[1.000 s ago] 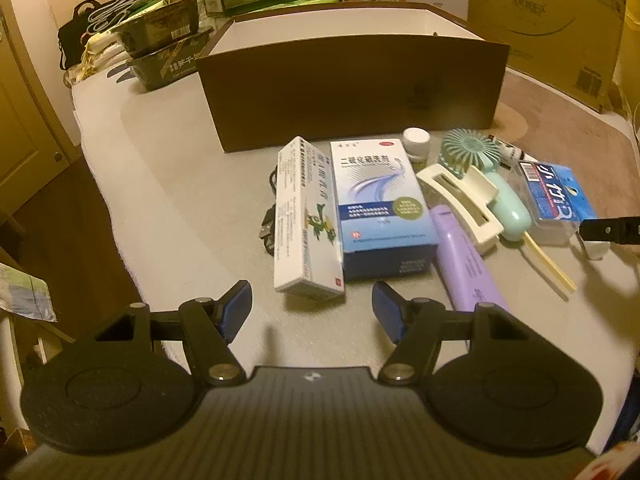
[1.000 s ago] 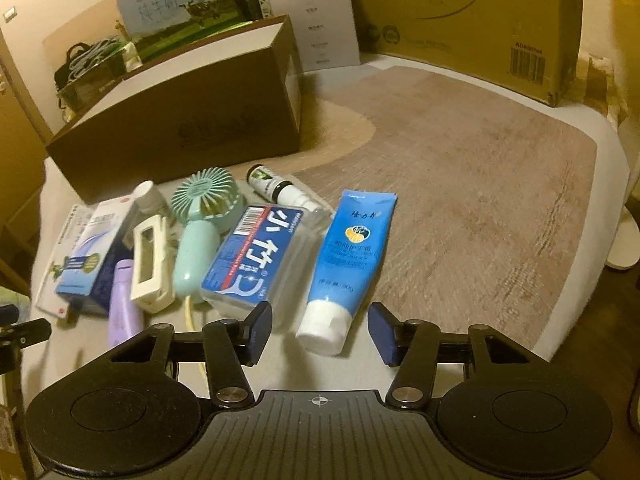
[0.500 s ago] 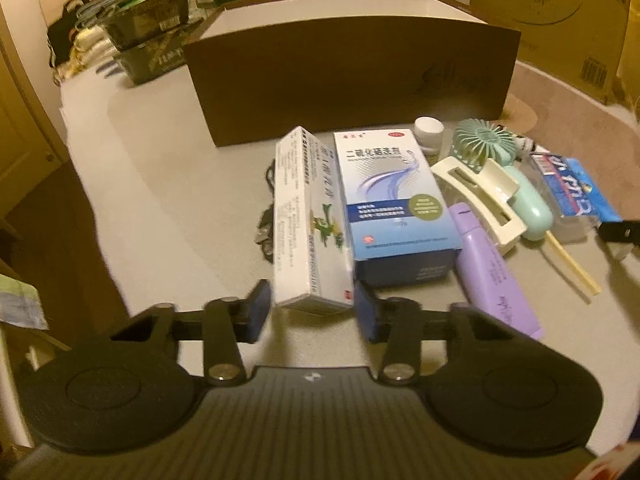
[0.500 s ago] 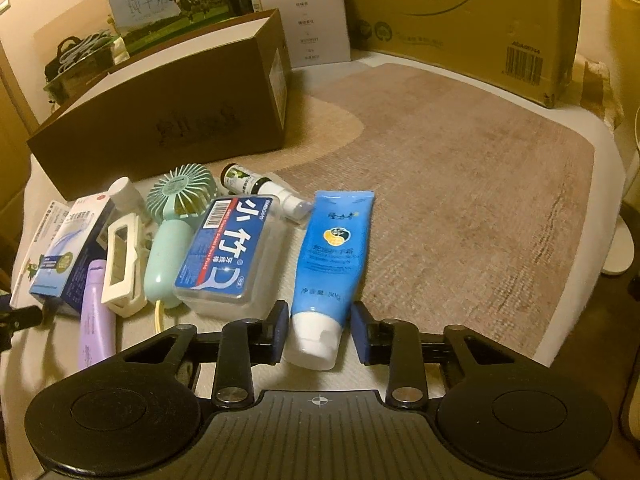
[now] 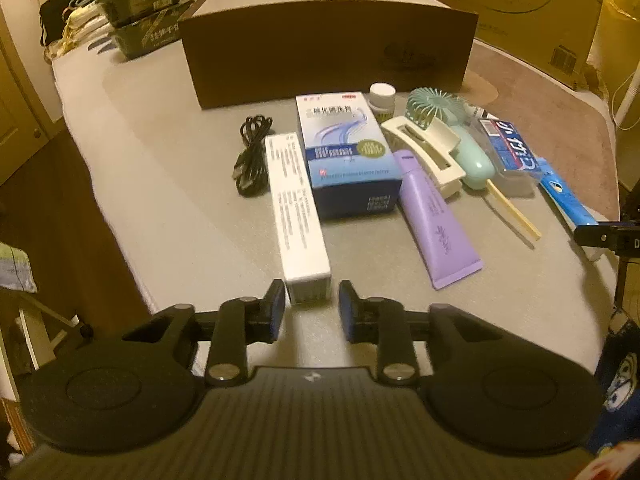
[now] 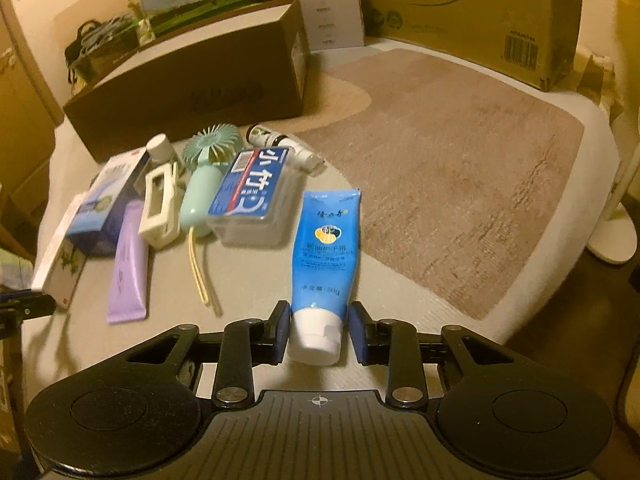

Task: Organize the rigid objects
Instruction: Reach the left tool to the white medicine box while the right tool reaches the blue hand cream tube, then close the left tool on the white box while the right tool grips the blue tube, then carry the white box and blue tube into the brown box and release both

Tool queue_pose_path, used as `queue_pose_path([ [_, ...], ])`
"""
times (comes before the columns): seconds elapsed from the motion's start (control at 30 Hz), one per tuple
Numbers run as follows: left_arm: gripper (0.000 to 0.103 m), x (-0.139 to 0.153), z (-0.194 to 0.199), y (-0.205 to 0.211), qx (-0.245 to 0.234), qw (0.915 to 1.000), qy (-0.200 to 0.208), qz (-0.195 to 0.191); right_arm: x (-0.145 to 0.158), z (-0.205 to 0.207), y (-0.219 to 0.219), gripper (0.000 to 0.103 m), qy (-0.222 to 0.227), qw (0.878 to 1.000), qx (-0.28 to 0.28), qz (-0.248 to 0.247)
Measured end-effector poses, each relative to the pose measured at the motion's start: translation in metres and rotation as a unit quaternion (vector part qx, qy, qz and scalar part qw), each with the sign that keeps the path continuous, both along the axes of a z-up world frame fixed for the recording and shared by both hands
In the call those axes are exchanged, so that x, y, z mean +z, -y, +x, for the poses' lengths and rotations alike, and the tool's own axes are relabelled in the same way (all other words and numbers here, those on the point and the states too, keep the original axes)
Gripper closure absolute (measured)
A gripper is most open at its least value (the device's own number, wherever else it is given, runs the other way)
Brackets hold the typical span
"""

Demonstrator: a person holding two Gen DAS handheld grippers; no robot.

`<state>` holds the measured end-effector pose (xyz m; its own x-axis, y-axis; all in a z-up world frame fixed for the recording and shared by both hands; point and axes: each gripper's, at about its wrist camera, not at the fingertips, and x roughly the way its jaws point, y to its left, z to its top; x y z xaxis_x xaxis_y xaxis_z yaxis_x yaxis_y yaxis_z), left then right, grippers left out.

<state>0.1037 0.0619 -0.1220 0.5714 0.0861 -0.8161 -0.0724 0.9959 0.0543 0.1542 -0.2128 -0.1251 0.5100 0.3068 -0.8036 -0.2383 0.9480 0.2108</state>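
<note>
The left gripper [image 5: 311, 306] has the near end of the long white box [image 5: 298, 216] between its jaws, which are closing. The left pad touches the box's side, while a narrow gap shows beside the right pad, so a full pinch cannot be confirmed. The white box lies lengthwise, running from the jaws toward the brown cardboard box [image 5: 328, 64], which stands at the far side of the table [image 5: 160, 184]. Just right of the white box lies the blue carton [image 5: 348, 160], and a coiled black cable [image 5: 251, 156] lies to its left.

The right gripper [image 6: 318, 332] straddles the white cap of the blue tube [image 6: 326, 256]; its jaws are opening slightly. Small gaps show on both sides of the cap, so the pads are not clearly pressing. The tube lies flat, its crimped end pointing toward the brown cardboard box, with the clear floss case [image 6: 252, 196] just to its left. Farther left lie the mint fan [image 6: 204, 184], the cream hair clip [image 6: 160, 204] and the purple tube [image 6: 130, 264].
</note>
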Motion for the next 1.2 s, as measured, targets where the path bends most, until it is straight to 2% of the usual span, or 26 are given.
queue_pose_path([
  [0.1, 0.067, 0.004, 0.011, -0.003, 0.006, 1.0000, 0.003, 0.005, -0.001, 0.005, -0.002, 0.061, 0.002, 1.000, -0.005, -0.010],
  [0.17, 0.062, 0.007, 0.019, -0.007, 0.009, 0.9999, 0.007, -0.001, -0.003, 0.011, -0.003, 0.060, 0.004, 1.000, -0.008, -0.010],
  [0.3, 0.062, 0.006, 0.035, -0.012, 0.013, 0.9998, 0.009, 0.010, -0.007, 0.024, -0.006, 0.059, 0.005, 1.000, -0.008, -0.011],
  [0.53, 0.063, -0.002, 0.053, -0.019, 0.016, 0.9998, 0.004, 0.012, -0.015, 0.033, -0.019, 0.060, 0.011, 0.999, -0.007, -0.042],
  [0.67, 0.078, -0.004, 0.056, -0.022, 0.015, 0.9999, 0.001, -0.001, -0.015, 0.029, -0.020, 0.063, 0.016, 0.999, -0.007, -0.046],
  [0.77, 0.079, -0.004, 0.052, -0.020, 0.018, 0.9998, 0.003, 0.008, -0.012, 0.026, -0.018, 0.063, 0.015, 0.999, -0.011, -0.041],
  [0.93, 0.079, 0.010, 0.031, -0.018, 0.023, 0.9994, 0.021, 0.011, 0.004, 0.015, -0.009, 0.064, 0.025, 0.999, -0.020, -0.025],
  [1.2, 0.079, 0.057, -0.005, -0.012, 0.023, 0.9966, 0.074, 0.027, 0.053, -0.008, -0.003, 0.064, 0.066, 0.998, -0.008, 0.022],
])
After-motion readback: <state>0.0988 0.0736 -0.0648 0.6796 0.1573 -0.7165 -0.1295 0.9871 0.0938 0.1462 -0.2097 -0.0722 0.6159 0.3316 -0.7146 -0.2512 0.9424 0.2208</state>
